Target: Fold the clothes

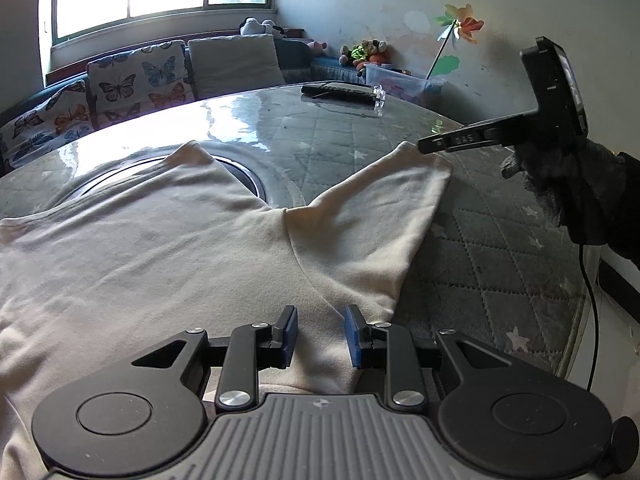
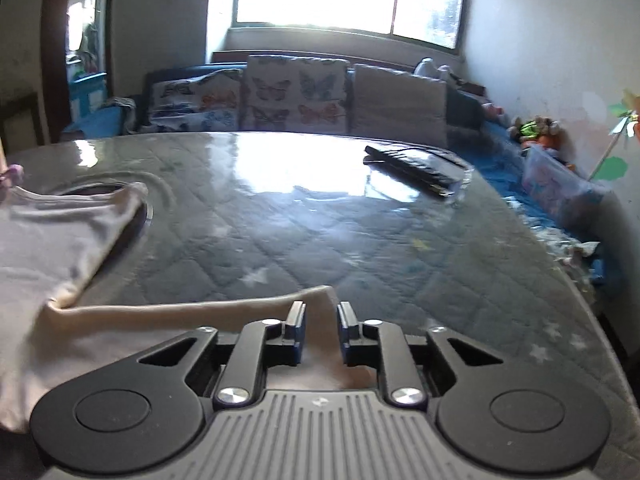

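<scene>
A cream T-shirt point(image 1: 168, 248) lies spread flat on the round table point(image 1: 320, 128). My left gripper point(image 1: 321, 330) is open, just above the shirt near the seam of its right sleeve point(image 1: 380, 216). My right gripper point(image 1: 428, 147) is at the far corner of that sleeve's cuff, held by a gloved hand. In the right wrist view my right gripper point(image 2: 321, 326) is open, with the sleeve corner point(image 2: 320, 296) lying between its fingers. The rest of the shirt point(image 2: 52, 248) lies to the left.
A black remote in a clear holder point(image 1: 340, 92) lies at the table's far side, also in the right wrist view point(image 2: 416, 170). A round recess point(image 1: 240, 172) in the tabletop is partly under the shirt. A sofa with butterfly cushions point(image 1: 132, 80) stands behind. A cable point(image 1: 592, 300) hangs at right.
</scene>
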`<move>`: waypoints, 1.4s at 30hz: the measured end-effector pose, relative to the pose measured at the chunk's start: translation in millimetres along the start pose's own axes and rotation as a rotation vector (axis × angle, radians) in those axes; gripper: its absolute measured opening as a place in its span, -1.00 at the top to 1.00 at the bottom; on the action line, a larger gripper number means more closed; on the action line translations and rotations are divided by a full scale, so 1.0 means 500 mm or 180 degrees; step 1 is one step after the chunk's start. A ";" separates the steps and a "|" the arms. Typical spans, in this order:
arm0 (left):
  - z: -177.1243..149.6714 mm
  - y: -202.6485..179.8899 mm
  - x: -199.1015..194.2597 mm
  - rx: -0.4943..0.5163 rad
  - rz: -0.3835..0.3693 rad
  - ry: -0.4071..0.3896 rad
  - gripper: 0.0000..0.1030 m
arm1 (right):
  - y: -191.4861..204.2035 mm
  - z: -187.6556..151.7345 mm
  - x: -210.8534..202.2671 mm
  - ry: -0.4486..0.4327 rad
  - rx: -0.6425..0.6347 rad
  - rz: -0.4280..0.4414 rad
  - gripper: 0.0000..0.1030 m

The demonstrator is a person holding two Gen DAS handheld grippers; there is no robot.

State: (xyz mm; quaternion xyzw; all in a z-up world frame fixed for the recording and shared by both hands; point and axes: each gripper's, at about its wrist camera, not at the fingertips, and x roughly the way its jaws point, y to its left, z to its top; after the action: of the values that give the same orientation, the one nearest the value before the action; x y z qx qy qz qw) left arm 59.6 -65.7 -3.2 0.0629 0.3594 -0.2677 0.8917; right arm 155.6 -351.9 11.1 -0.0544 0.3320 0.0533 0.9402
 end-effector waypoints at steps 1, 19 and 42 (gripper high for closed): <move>0.000 0.000 -0.001 -0.0009 0.0005 -0.0002 0.43 | 0.002 -0.001 0.009 0.0045 0.0026 0.0056 0.56; -0.084 0.190 -0.171 -0.0800 0.0912 -0.0299 0.19 | 0.163 0.016 -0.057 -0.0001 -0.0316 0.0680 0.10; -0.094 0.349 -0.135 -0.1545 0.1120 -0.0356 0.71 | 0.459 -0.018 -0.053 0.0241 -0.1145 0.1551 -0.07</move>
State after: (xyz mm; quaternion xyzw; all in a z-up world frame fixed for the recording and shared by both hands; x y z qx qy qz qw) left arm 81.9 126.0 -5.9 -0.1056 0.3468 -0.0185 0.9318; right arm 98.3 -128.0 5.8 -0.1408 0.3553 0.3331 0.8620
